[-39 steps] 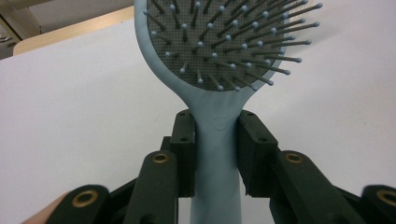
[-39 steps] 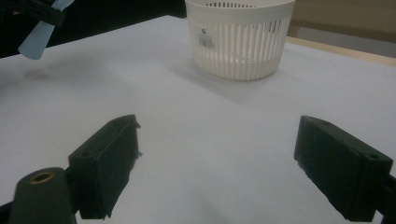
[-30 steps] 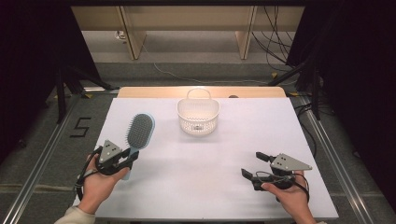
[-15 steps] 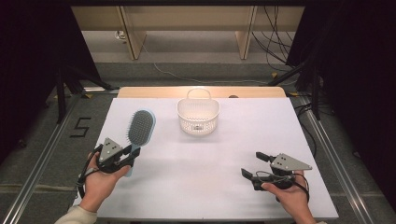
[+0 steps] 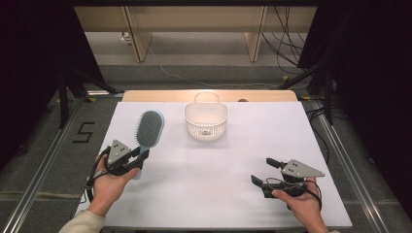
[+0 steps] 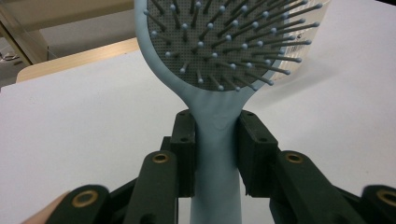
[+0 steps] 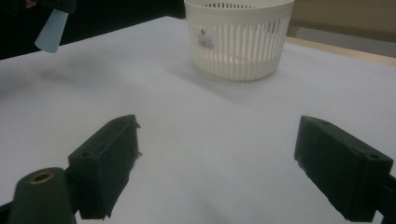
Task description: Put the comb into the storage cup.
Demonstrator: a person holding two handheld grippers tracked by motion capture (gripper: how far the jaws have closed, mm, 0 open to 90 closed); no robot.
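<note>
My left gripper is clamped on the handle of the pale blue hairbrush; in the left gripper view both jaws press the handle's sides just below the head, bristles facing the camera. From the high view the brush head points away from me, near the left edge of the white tabletop; I cannot tell if the brush touches the surface. My left hand holds the gripper from below.

My right gripper sits near the right front of the tabletop, jaws spread wide with nothing between them, bare tabletop showing through the gap in the right gripper view. My right hand grips it.

A white slotted basket stands at the far middle of the tabletop, well apart from both grippers, with a small label on its side.
</note>
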